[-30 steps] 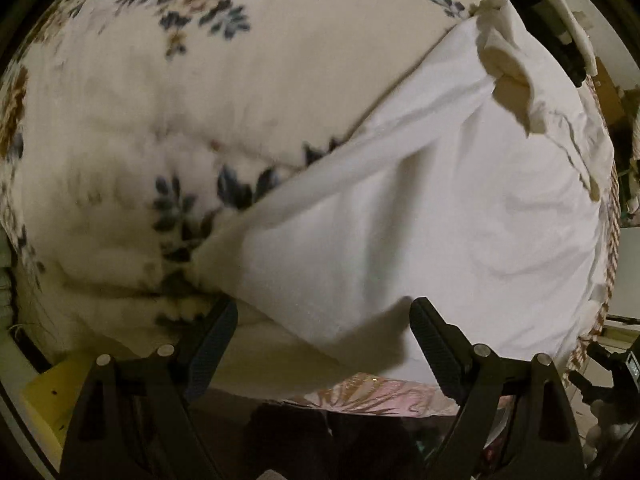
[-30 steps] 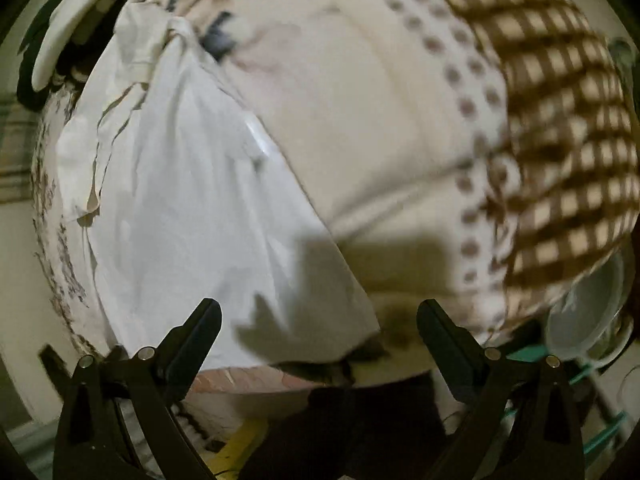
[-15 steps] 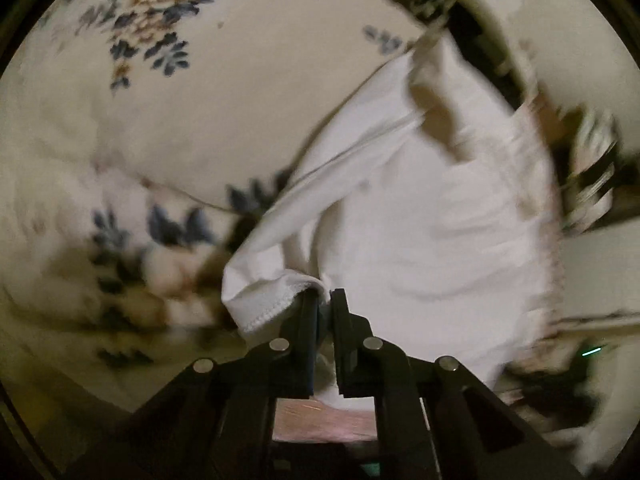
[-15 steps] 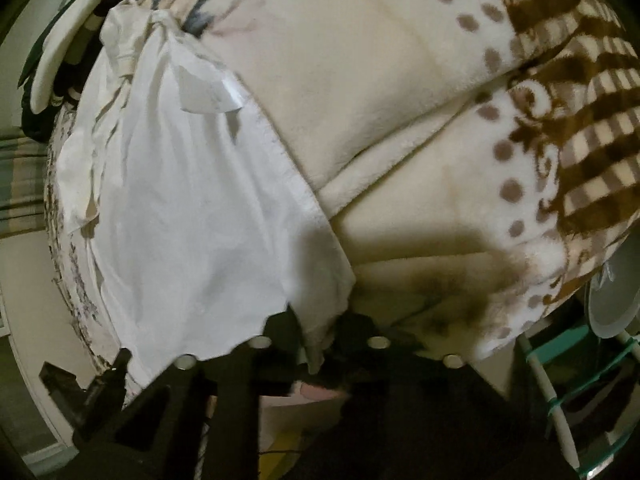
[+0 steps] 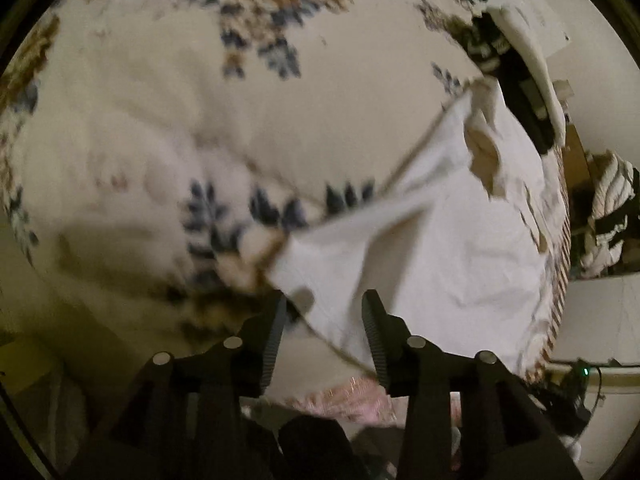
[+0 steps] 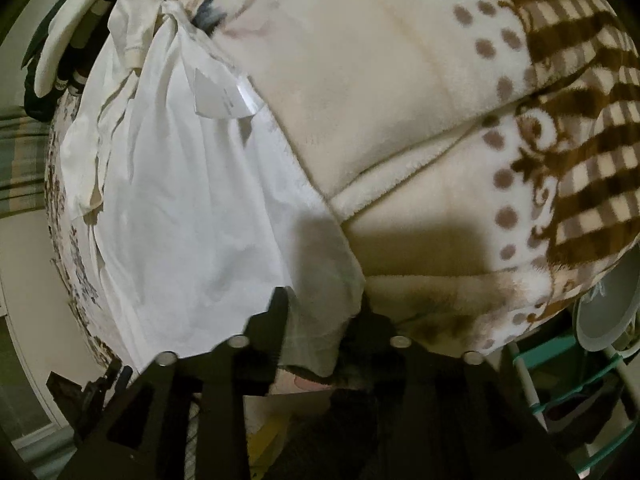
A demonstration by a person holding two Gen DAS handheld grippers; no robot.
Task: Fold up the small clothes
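Garment [image 5: 460, 248] lies lengthwise away from claws; left claw [image 5: 324, 312], right claw [image 6: 320, 320] just reopened, hem corners between, unpinched.

Your left wrist view is smeared by motion: the navy and brown flowers on the cream fleece blanket [image 5: 256, 128] have no sharp edges. The dark striped pile at the upper right [image 5: 494, 50] is too small to identify. In your right wrist view, the white cotton garment [image 6: 180, 216] has its near hem hidden behind the black gripper fingers [image 6: 280, 320]. The round white object at lower right [image 6: 604, 320] is cut by the frame edge.
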